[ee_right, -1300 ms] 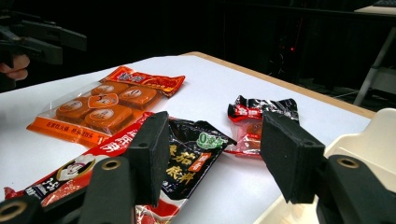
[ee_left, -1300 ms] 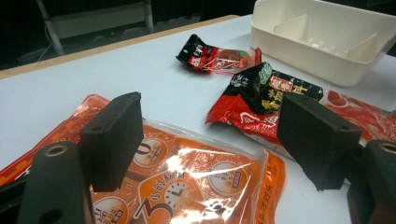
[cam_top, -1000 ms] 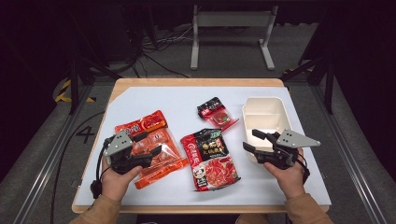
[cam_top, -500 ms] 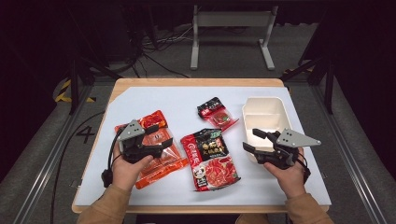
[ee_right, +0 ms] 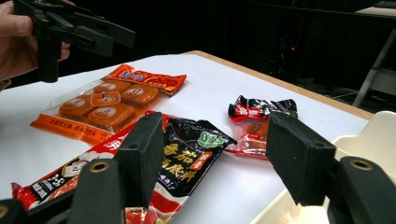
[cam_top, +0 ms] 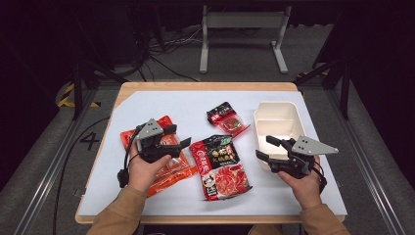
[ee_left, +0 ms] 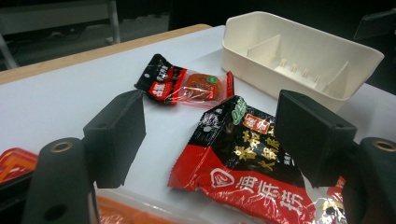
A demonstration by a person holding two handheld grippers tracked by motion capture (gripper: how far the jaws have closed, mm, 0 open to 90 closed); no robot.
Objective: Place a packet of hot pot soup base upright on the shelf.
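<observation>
Both claws hanging apart and empty, left claw [cam_top: 182,143] nearing big red pouch [cam_top: 221,165] mid-bench, right claw [cam_top: 266,148] idling by empty tray [cam_top: 274,108]; all three packets lying unpacked.

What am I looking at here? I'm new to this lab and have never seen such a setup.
A person sits at a table with a two-jaw hand-held gripper in each hand. One camera looks down from above; two more ride on the grippers and look along their black jaws. On the table lie an orange packet of brown blocks, a large red-and-black sauce pouch, a small red-and-black sachet and a cream divided tray. The left hand-held gripper hovers over the orange packet, the right hand-held gripper beside the tray. Both are open and hold nothing.
</observation>
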